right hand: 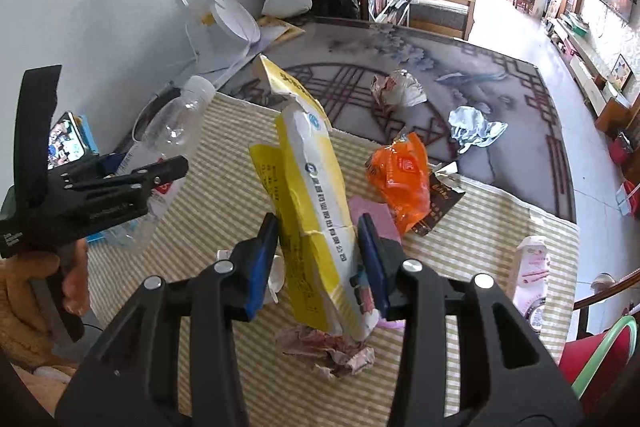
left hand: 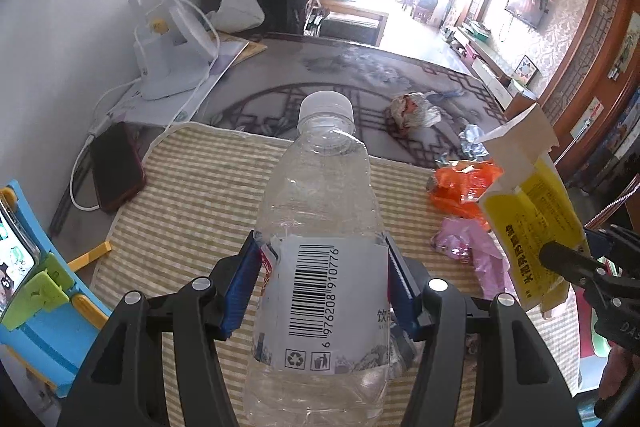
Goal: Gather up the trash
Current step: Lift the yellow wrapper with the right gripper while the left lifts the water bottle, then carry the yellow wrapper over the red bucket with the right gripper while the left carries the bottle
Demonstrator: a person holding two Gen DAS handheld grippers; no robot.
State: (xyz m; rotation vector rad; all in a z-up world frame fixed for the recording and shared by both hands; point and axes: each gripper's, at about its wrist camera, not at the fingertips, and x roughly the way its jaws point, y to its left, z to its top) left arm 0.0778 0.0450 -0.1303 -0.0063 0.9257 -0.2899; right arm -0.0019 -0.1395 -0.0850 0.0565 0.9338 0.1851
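Trash: left jaws clamp bottle [left hand: 316,267], right jaws clamp yellow packet [right hand: 316,227]; only right view shows carton [right hand: 534,275]

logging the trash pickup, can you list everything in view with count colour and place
plastic bottle: 1, clear with white cap, between left gripper's pads
yellow package: 1, yellow and white, between right gripper's pads
orange bag: 1, orange, on striped mat
pink wrapper: 1, pink, on mat beside orange bag
crumpled paper: 1, white and red, on mat below package
silver wrapper: 1, silvery, on grey tablecloth
crumpled bag: 1, white, on tablecloth
striped mat: 1, beige and green, table
phone: 1, dark, left of mat
desk lamp: 1, white, by wall
left gripper: black, blue pads
right gripper: black, blue pads
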